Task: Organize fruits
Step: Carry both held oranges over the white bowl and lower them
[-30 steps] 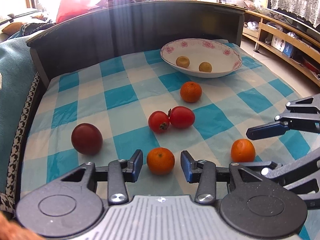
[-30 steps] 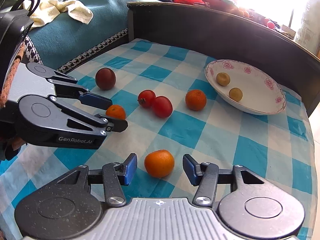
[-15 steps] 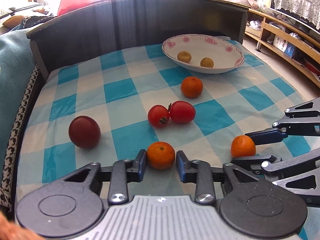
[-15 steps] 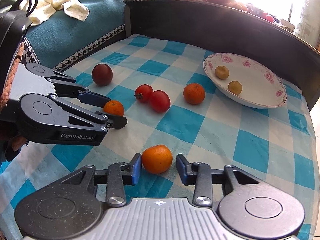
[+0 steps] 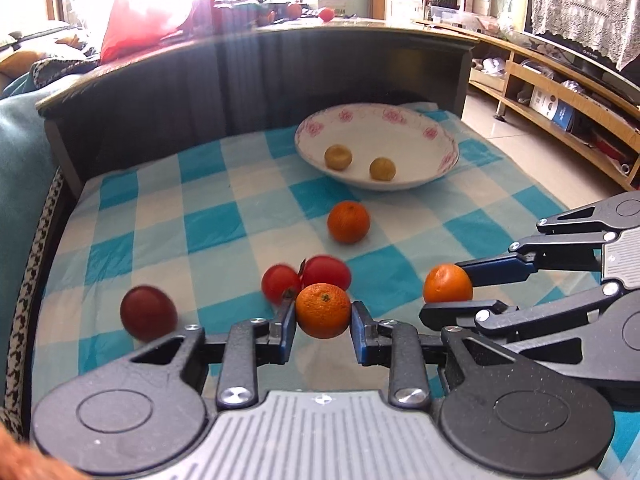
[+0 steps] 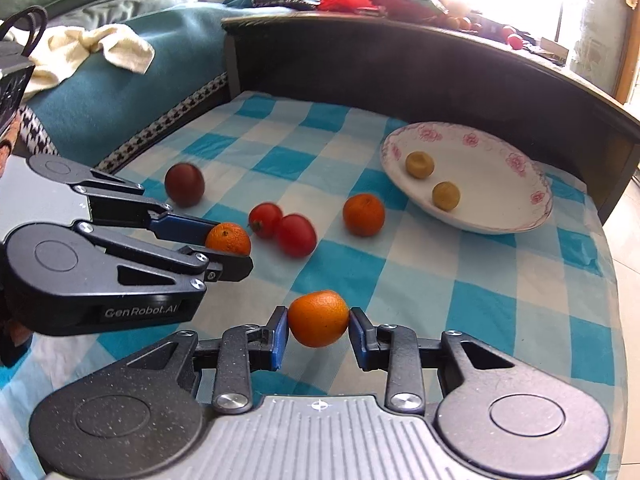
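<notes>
My left gripper (image 5: 322,322) is shut on an orange (image 5: 322,310) and holds it above the checked cloth. My right gripper (image 6: 318,330) is shut on a second orange (image 6: 318,323), also lifted. Each gripper shows in the other view, the right gripper (image 5: 460,290) with its orange (image 5: 447,283), the left gripper (image 6: 228,246) with its orange (image 6: 228,238). A third orange (image 5: 348,222) lies on the cloth. Two red tomatoes (image 5: 306,280) and a dark plum (image 5: 148,312) lie nearby. A white flowered bowl (image 5: 436,148) at the back holds two small yellow fruits (image 5: 338,157).
A dark raised board (image 5: 280,76) rims the table's back and left. A teal blanket (image 6: 120,92) with a cream towel (image 6: 92,46) lies to the left. Wooden shelves (image 5: 560,112) stand off the table's right edge.
Both grippers closed on their oranges and lifted them off the cloth, moving forward toward the bowl.
</notes>
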Available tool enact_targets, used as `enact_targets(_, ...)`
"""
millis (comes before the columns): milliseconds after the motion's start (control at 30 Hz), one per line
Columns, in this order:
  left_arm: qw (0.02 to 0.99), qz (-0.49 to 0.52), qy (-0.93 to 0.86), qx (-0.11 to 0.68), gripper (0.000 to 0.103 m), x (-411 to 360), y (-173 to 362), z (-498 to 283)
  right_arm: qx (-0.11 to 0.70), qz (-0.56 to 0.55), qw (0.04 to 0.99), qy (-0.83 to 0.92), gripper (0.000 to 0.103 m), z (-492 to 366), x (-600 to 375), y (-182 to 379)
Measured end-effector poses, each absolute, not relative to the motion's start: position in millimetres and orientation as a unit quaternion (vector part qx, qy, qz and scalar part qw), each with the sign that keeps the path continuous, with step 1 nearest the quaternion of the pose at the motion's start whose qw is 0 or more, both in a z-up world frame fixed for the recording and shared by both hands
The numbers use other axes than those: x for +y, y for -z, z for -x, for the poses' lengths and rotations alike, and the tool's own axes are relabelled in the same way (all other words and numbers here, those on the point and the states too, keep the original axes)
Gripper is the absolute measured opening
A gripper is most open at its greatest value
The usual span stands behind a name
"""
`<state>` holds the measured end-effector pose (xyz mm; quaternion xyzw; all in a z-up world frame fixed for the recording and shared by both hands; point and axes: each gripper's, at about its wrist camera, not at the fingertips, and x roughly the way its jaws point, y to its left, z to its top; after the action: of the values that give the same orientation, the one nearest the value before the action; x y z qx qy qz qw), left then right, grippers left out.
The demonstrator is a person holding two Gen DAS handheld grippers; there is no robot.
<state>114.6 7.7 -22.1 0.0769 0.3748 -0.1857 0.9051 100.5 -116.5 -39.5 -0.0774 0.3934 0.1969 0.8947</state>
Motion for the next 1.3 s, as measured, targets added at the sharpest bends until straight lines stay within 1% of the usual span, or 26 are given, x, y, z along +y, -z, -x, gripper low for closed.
enact_targets(300,0.915,-0.058,0.193,0.348,0.038,-14,3,-135,0.355,0.058,0.920,-0.155,0.026,-114,-140,17)
enact_targets(633,0.922,-0.062,0.200,0.325,0.038,-36,-7,-170,0.334,0.046,0.935,-0.115,0.027,-142,-160,7)
enact_targets(1300,0.923,-0.054,0.192,0.329,0.037,-66,7,-255,0.322,0.044,0.941,-0.088,0.028,-220,-188,22)
